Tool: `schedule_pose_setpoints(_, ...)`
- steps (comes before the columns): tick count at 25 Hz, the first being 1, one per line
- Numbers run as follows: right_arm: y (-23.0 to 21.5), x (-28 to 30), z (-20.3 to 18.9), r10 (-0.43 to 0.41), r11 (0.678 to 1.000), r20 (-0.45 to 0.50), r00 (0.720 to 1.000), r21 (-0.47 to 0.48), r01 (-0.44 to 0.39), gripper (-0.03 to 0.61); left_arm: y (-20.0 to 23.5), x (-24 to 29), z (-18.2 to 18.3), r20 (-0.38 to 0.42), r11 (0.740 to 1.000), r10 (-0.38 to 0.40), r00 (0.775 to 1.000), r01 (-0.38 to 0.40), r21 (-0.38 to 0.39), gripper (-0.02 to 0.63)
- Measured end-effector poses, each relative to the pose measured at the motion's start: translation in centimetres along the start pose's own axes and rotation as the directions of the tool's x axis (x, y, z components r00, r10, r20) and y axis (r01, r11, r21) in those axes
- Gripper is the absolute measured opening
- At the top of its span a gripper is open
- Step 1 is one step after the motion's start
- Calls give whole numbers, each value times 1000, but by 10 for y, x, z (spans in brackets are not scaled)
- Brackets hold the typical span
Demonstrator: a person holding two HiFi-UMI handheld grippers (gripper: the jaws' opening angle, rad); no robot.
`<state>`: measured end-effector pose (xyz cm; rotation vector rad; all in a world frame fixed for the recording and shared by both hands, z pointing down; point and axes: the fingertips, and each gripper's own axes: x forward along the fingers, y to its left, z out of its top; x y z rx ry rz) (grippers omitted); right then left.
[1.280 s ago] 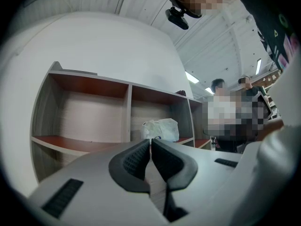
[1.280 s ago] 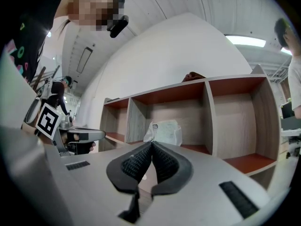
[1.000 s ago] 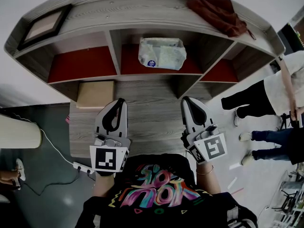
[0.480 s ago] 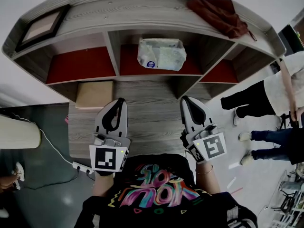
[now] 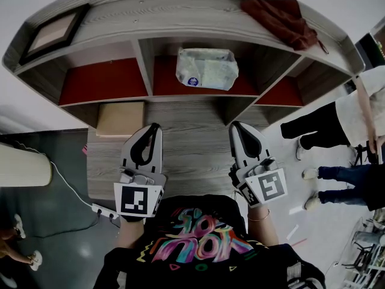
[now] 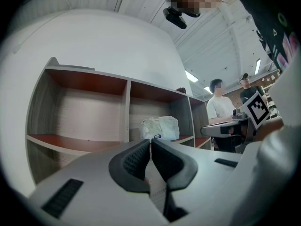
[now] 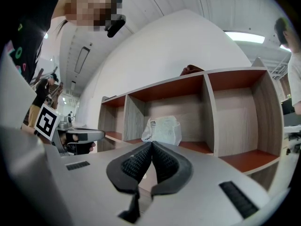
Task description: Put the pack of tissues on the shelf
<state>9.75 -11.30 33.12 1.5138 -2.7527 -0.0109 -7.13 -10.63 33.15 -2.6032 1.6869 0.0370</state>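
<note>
L gripper [image 5: 155, 127] and R gripper [image 5: 236, 126] sit side by side over the near half of the bench [image 5: 192, 146], tips pointing fwd at the shelf [image 5: 143, 65]. Both are closed w/ nothing in them; in each gripper view the ribbed pads meet tip to tip over bare wood. A flat tan box [image 5: 121, 119] lies just ahead of the L gripper, at the bench's left edge under the shelf front. The pack [image 5: 206, 68] is further on, well apart from both tools. It rests on the red floor of the shelf's mid bay, close to the front lip, w/ its long axis running left-right along the shelf front. It lies straight ahead, between the two lines of approach and a bit nearer the R gripper, so the R would be the shorter reach if any nudge were needed. Judging by this, the placing looks done and no grab is called for. On the shelf top sit a frame [image 5: 57, 32] at the left end and a red cloth [image 5: 280, 15] at the right. Vs. 1 s ago, the grippers hold the same spot, shut as before, and the pack hasn't shifted in its bay. Only a bystander's feet [image 5: 24, 259] at lower left have moved.
</note>
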Motion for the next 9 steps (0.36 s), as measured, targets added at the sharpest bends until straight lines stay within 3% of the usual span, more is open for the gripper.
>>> schedule_pose_setpoints(3, 0, 1, 0, -2, 1000, 2, 1000, 1, 2, 17, 1, 0, -2, -8, 1000, -5, 1000, 6, 10, 31)
schedule_pose_setpoints(6, 0, 2, -1, -1, 1000, 0, 1000, 2, 1, 17, 3, 2, 1, 11, 999, 16, 1000, -16, -32, 31)
schedule_pose_setpoints(9, -1, 3, -1, -3, 1000, 2, 1000, 8, 3, 17, 3, 1, -3, -6, 1000, 2, 1000, -2, -1, 31)
